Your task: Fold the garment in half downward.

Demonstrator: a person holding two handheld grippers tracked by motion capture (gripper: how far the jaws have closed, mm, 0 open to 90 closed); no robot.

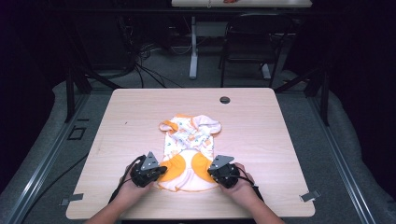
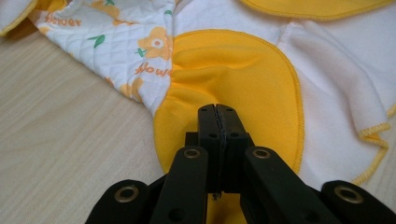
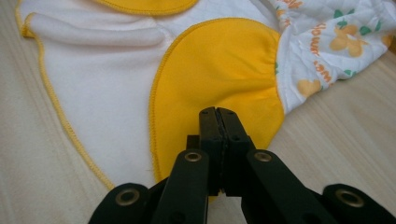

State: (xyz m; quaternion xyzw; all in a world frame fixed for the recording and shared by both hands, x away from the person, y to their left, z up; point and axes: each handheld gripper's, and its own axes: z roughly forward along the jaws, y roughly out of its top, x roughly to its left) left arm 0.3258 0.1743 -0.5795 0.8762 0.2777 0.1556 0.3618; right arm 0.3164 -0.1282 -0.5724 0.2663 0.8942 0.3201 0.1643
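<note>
High view shows a small baby garment lying flat near the middle of the wooden table, its long axis running away from the person, orange-patched end nearest. At that end, the left gripper is clamped tight on the left orange patch and the right gripper on the right orange patch. A cable hole sits well beyond; a chair stands behind.
</note>
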